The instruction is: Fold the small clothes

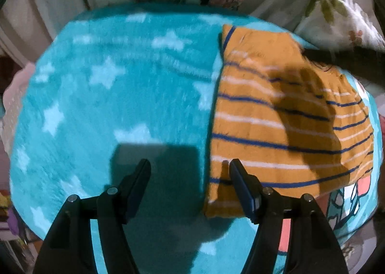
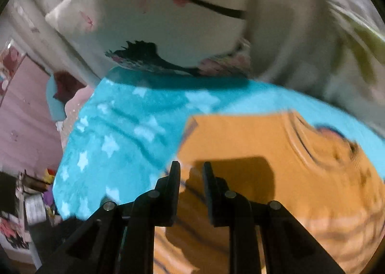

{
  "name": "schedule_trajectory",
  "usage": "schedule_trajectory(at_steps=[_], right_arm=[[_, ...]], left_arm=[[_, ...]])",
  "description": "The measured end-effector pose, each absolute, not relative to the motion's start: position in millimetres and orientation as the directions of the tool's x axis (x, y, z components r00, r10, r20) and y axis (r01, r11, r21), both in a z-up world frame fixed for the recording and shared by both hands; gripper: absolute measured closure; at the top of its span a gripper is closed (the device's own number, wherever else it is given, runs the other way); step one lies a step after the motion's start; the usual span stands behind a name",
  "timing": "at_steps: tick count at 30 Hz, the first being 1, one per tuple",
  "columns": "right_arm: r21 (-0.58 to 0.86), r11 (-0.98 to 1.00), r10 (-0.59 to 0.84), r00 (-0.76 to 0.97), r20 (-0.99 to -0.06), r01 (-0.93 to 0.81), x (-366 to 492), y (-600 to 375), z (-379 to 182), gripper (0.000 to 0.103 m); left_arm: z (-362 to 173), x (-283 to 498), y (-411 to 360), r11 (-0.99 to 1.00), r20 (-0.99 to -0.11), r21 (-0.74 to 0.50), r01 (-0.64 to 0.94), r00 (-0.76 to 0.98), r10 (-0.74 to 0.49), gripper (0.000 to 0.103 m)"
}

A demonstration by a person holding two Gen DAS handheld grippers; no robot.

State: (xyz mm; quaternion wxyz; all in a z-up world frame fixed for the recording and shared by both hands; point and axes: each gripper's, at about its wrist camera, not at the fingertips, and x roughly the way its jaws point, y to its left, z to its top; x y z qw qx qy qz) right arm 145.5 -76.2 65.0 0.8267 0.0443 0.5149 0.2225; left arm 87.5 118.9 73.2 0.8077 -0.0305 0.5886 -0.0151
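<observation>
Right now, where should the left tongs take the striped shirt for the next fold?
Judging by its pose, take the striped shirt at its near left corner, coming from the blanket side. That straight edge lies flat and free beside the open left tongs.

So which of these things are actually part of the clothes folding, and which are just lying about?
Part of the job:
- orange cotton garment with blue and white stripes
- left gripper
- right gripper

Just lying about:
- turquoise fleece blanket with white stars, underneath the garment
- white printed pillow
</observation>
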Motion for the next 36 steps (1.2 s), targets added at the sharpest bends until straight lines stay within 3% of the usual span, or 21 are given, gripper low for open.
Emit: schedule_trajectory(at_steps=[6, 9, 12, 13, 21, 25, 27, 32, 36], right_arm=[[0.319, 0.945, 0.323, 0.398, -0.859, -0.077, 103.8, -165.8, 39.0, 0.082], [0.323, 0.945, 0.279, 0.392, -0.877, 0.051, 89.1, -207.7, 25.5, 0.082], [0.307, 0.942, 0.231, 0.401, -0.887, 0.136, 73.3, -240.4, 20.2, 0.082], [0.305, 0.939, 0.219, 0.407, -0.887, 0.158, 68.8, -249.3, 19.5, 0.082], [0.329, 0.905, 0.193, 0.429, -0.882, 0.268, 43.8, -289.6, 14.6, 0.082], [0.308, 0.912, 0.173, 0.428, -0.887, 0.269, 44.7, -285.8, 13.7, 0.081], [0.309, 0.911, 0.172, 0.428, -0.887, 0.275, 45.3, -285.0, 12.4, 0.080], [0.310, 0.904, 0.155, 0.452, -0.879, 0.294, 41.7, -287.7, 21.8, 0.079], [0.303, 0.893, 0.119, 0.475, -0.872, 0.333, 43.8, -301.5, 27.8, 0.070]], left_arm=[[95.0, 117.0, 85.1, 0.990, -0.926, -0.074, 0.116, 0.360, -0.111, 0.036], [77.0, 129.7, 58.6, 0.984, -0.932, -0.076, 0.163, 0.339, -0.128, 0.036], [41.8, 147.3, 58.4, 0.988, -0.962, -0.015, 0.156, 0.268, -0.057, 0.035], [41.5, 149.0, 65.1, 0.990, -0.961, -0.059, 0.128, 0.260, -0.091, 0.035], [68.9, 173.1, 53.9, 0.977, -0.927, -0.097, 0.192, 0.339, -0.159, 0.036], [39.1, 203.2, 58.6, 0.977, -0.940, 0.024, 0.214, 0.338, -0.051, 0.032], [31.4, 211.5, 76.8, 0.980, -0.941, -0.038, 0.198, 0.322, -0.101, 0.028], [46.0, 211.1, 106.9, 0.989, -0.932, -0.043, 0.144, 0.351, -0.091, 0.028], [57.3, 199.2, 96.5, 0.983, -0.918, -0.005, 0.184, 0.389, -0.077, 0.028]])
